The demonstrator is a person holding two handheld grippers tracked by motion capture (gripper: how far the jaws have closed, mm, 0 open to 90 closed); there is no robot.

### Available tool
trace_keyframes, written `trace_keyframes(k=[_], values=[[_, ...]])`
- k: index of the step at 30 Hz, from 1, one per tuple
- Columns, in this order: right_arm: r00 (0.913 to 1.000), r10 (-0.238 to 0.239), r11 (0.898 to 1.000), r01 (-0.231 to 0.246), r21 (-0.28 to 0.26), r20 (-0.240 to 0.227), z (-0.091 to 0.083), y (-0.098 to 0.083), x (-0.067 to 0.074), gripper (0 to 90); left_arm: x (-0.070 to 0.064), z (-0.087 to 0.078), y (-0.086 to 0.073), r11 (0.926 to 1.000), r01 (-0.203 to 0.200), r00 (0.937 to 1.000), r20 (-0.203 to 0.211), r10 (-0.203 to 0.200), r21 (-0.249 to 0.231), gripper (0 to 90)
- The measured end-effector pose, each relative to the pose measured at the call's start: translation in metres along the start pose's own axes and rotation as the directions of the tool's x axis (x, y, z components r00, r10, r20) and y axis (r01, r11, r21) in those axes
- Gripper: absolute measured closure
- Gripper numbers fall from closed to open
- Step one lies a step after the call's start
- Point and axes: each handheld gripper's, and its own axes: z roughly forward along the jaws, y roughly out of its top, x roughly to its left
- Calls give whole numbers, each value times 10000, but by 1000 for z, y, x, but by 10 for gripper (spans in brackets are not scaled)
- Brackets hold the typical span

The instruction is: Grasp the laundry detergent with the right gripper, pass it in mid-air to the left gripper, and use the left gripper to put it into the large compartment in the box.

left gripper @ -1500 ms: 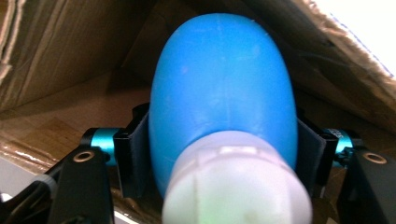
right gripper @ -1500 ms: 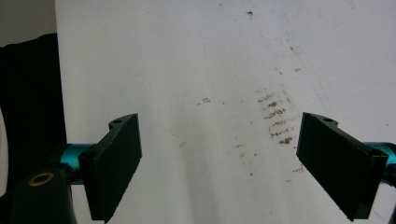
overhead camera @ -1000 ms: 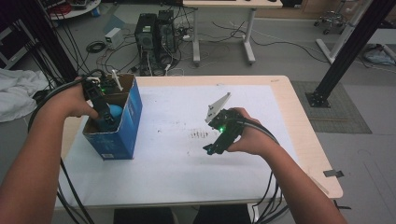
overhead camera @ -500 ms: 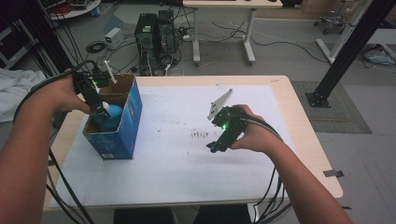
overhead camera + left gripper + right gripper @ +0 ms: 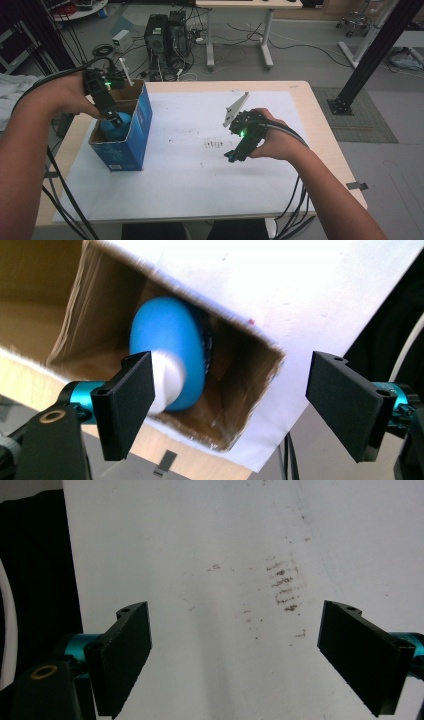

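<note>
Left gripper view: the left claw (image 5: 235, 405) has just been opening, and its jaws now stand wide with nothing pressed between them. The blue object (image 5: 170, 360), rounded with a white part at its near end, lies inside the open cardboard box (image 5: 250, 385), below and beyond the left jaw.

High view: the left claw (image 5: 112, 117) hangs over the box (image 5: 137, 130), which stands at the left of the counter (image 5: 300, 100) on a white sheet (image 5: 190, 175). The right claw (image 5: 234, 156) hovers over the stained middle of the sheet, jaws wide, empty.

Judgement: release into the box appears complete. To finish well, withdraw the left claw straight upward, jaws kept apart, clear of the cardboard walls, so the box is not dragged or tipped.
</note>
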Motion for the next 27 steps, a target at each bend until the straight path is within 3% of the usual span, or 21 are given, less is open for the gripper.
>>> trace_keyframes(k=[3, 7, 9, 10, 14, 16, 17, 21, 27], values=[[10000, 20, 9999, -21, 126, 50, -5, 2, 0, 132, -10, -2, 13, 9981, -613, 9981, 64, 613, -10, 192], [10000, -52, 9978, 50, 655, 18, -7, 2, -2, 132, -24, -1, 31, 9908, -1349, 9906, 195, 1351, -78, 191], [10000, 22, 9960, -19, 896, -38, -6, 1, -4, 132, -31, 2, 41, 9836, -1804, 9834, 209, 1804, -28, 170], [10000, 22, 9960, -19, 896, -38, -6, 1, -4, 132, -31, 2, 41, 9836, -1804, 9834, 209, 1804, -28, 168], [9999, 115, 9933, -101, 1150, -114, -5, -2, -8, 132, -44, 13, 61, 9683, -2497, 9674, 455, 2490, 112, 167], [9998, 129, 9925, -113, 1221, -120, -4, -3, -9, 132, -47, 16, 64, 9668, -2554, 9659, 473, 2547, 93, 160], [9999, 100, 9916, -81, 1293, -136, -3, -3, -10, 132, -51, 22, 71, 9594, -2814, 9592, 347, 2805, 218, 160], [9998, 111, 9879, -86, 1546, -149, 0, -6, -12, 132, -57, 30, 78, 9478, -3178, 9472, 541, 3161, 265, 158], [9996, 121, 9799, -71, 1992, -239, 4, -8, -16, 132, -61, 43, 89, 9380, -3430, 9384, 638, 3397, 497, 119]])
